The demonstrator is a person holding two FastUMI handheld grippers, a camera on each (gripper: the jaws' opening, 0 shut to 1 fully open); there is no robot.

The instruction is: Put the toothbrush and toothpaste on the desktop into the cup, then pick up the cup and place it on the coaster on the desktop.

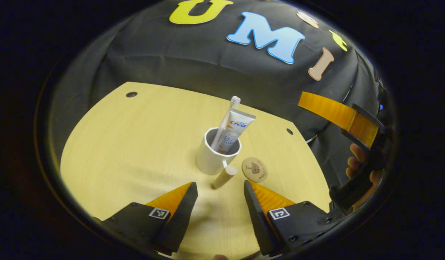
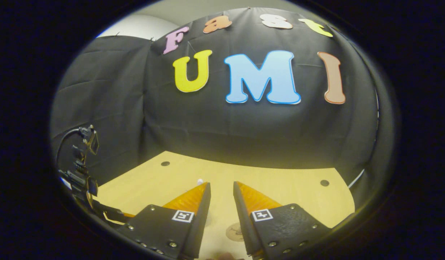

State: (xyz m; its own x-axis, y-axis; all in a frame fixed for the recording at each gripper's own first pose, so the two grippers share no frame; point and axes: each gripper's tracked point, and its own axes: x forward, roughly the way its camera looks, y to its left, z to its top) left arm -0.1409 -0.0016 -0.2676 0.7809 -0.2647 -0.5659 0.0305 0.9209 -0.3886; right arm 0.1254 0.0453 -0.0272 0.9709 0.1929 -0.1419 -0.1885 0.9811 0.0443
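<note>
A white cup (image 1: 212, 159) with a wooden handle (image 1: 225, 176) stands upright on the pale wooden desktop (image 1: 135, 144). A white toothbrush (image 1: 226, 119) and a toothpaste tube (image 1: 236, 131) stand inside it. A round wooden coaster (image 1: 254, 169) lies just right of the cup, bare. My left gripper (image 1: 220, 186) is open, just short of the handle, with nothing between its fingers. In the left gripper view, my right gripper (image 1: 347, 121) hangs off the desk's right side, held by a hand (image 1: 356, 159). In its own view, the right gripper (image 2: 221, 185) is open a little and holds nothing; part of the coaster (image 2: 234, 231) shows between its fingers.
The black cloth wall rises right behind the desktop. Two small dark holes (image 1: 131, 94) (image 1: 289, 131) sit near the desk's far edge. Bare desktop spreads left of the cup. In the right gripper view, the left gripper's body (image 2: 81, 180) shows at far left.
</note>
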